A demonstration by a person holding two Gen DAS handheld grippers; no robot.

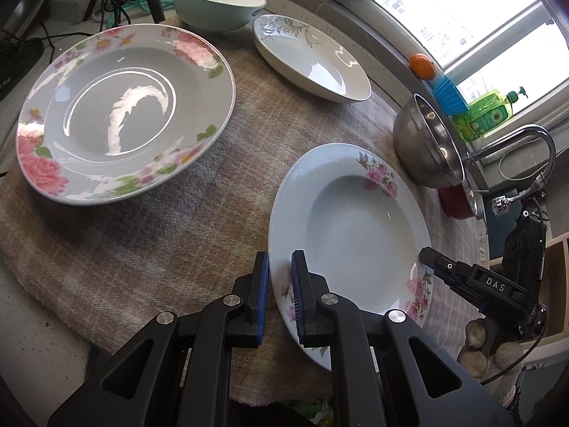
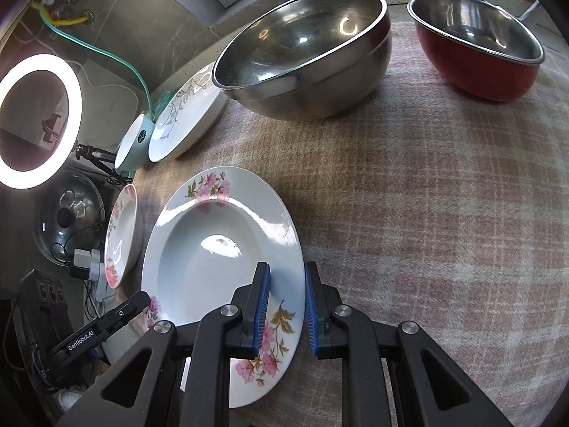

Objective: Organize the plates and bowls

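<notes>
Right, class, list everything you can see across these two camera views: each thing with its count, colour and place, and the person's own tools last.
Deep plate: one, white with pink flowers, nearest on the cloth, between both grippers.
Large plate: one, grey with pink roses, left side of the cloth.
Leaf-pattern plate: one, white, far side.
Ceramic bowl: one, pale green, far edge.
Steel bowl: one, silver, by the window.
Red bowl: one, red outside, steel inside.
Cloth: one, beige plaid, under the dishes.
Ring light: one, lit white.
Soap bottle: one, green, on the sill.
Orange: one, on the sill.
Left gripper: black, blue pads, jaws straddling the deep plate's rim.
Right gripper: the same, opposite rim.
</notes>
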